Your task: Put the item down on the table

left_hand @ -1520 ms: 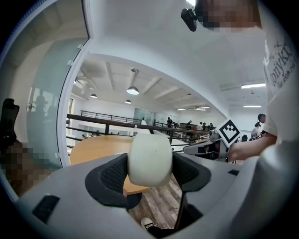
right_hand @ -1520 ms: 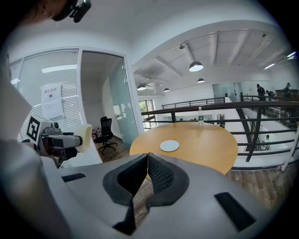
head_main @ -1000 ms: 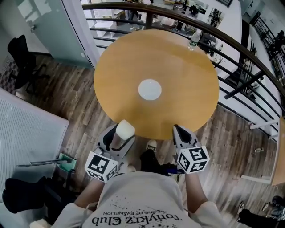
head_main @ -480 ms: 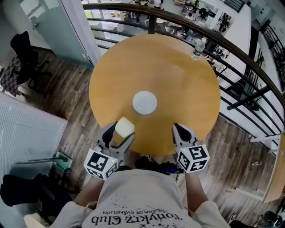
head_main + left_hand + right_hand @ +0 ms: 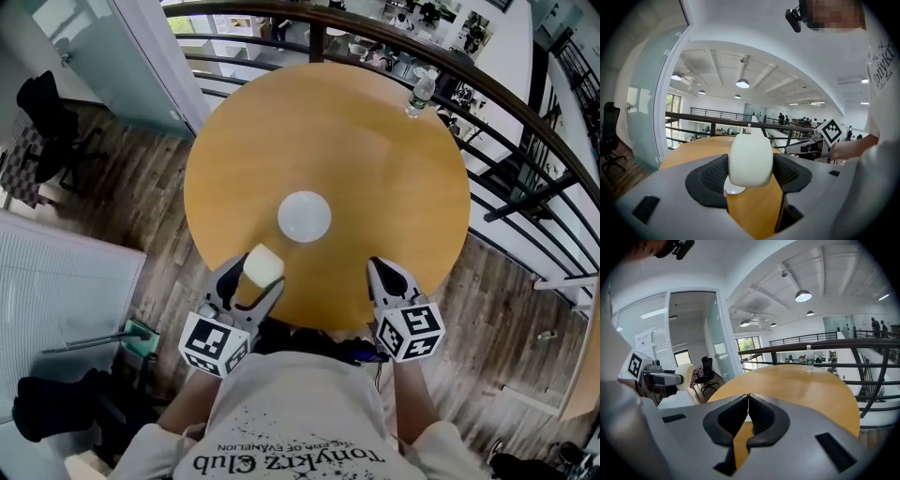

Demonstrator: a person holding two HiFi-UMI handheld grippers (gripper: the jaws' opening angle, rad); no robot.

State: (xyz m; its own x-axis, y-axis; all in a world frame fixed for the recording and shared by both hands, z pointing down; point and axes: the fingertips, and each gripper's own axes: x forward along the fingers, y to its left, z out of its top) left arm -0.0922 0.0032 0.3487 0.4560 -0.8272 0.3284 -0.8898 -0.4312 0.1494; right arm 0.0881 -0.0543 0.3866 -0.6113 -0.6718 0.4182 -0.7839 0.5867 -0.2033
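Firmly, left tool (image 5: 750,169) clamps a smooth, rounded cream block (image 5: 750,154).

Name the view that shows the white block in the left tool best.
The left gripper view: the white block fills the centre, clamped between the left tool's pads. The head view shows only its top from above; the right gripper view shows it small at the left edge.

Our round tabletop (image 5: 375,150) is almost bare. A small white plate (image 5: 304,216) sits at its middle, and a water bottle (image 5: 418,94) stands at the far edge by the railing (image 5: 511,108). We find open wood between plate and near rim, where our left claw (image 5: 253,277) grips the white item (image 5: 264,264). The right half is open too.
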